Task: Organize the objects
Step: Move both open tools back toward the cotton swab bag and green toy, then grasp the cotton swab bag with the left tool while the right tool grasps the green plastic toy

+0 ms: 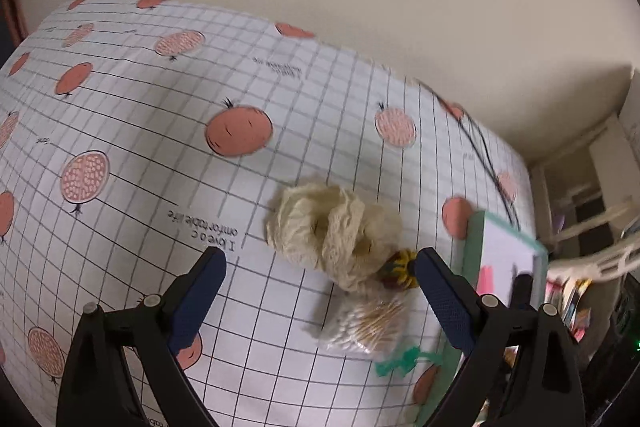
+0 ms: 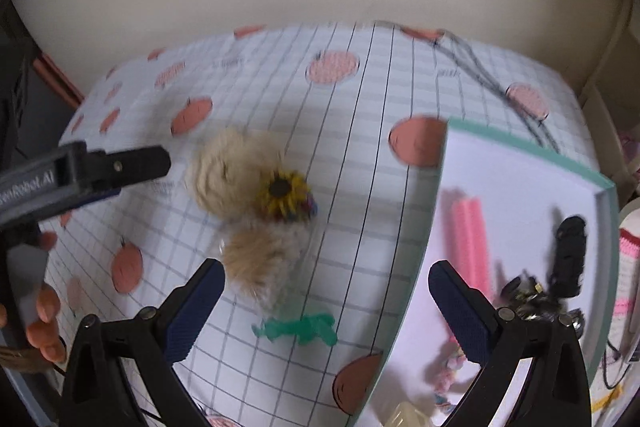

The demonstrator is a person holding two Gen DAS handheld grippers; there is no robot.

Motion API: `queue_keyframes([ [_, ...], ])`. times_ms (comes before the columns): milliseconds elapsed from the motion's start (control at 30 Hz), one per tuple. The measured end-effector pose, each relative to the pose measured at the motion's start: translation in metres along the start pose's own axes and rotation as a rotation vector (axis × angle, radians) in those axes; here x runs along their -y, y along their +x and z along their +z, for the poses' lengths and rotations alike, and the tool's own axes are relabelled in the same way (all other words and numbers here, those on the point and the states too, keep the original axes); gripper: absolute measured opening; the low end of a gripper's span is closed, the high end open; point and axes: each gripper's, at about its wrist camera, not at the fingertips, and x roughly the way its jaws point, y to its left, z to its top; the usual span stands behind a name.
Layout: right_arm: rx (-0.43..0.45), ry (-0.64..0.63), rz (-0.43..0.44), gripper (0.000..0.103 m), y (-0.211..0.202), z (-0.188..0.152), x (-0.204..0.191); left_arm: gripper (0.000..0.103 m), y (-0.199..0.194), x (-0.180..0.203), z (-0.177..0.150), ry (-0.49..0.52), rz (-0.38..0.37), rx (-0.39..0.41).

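A cream yarn skein (image 1: 332, 227) lies on the checked tablecloth, also in the right wrist view (image 2: 228, 175). Against it sit a yellow sunflower hair tie (image 1: 402, 267) (image 2: 286, 193), a clear bag of cotton swabs (image 1: 368, 327) (image 2: 264, 263) and a green tie (image 1: 396, 363) (image 2: 298, 331). My left gripper (image 1: 320, 259) is open and empty just before the yarn; it shows at the left of the right wrist view (image 2: 132, 163). My right gripper (image 2: 326, 267) is open and empty, above the swabs and the box edge.
A green-rimmed white box (image 2: 528, 155) (image 1: 472, 247) at the right holds a pink comb (image 2: 470, 239), a black clip (image 2: 568, 255) and small trinkets. Black cables (image 2: 492, 83) run across the table's far right. A wall stands behind; shelves are at the far right.
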Motion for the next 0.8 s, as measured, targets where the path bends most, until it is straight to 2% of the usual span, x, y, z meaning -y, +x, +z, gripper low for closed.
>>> queue_keyframes([
  [133, -0.04, -0.009, 0.007, 0.103, 0.012, -0.009, 0.001, 0.096, 0.015, 0.002, -0.006, 0.029, 0.011, -0.055],
  [267, -0.073, -0.004, 0.066, 0.103, 0.02, -0.014, 0.0, 0.095, 0.029, 0.003, -0.011, 0.047, 0.004, -0.115],
  [500, -0.104, -0.083, 0.053, 0.103, 0.029, -0.025, -0.014, 0.096, 0.044, 0.011, -0.018, 0.087, 0.025, -0.167],
  [600, -0.133, -0.091, 0.054, 0.103, 0.038, -0.029, -0.016, 0.096, 0.05, 0.014, -0.022, 0.096, 0.009, -0.204],
  [800, -0.138, -0.138, 0.027, 0.103, 0.042, -0.033, -0.023, 0.096, 0.062, 0.025, -0.03, 0.132, -0.001, -0.258],
])
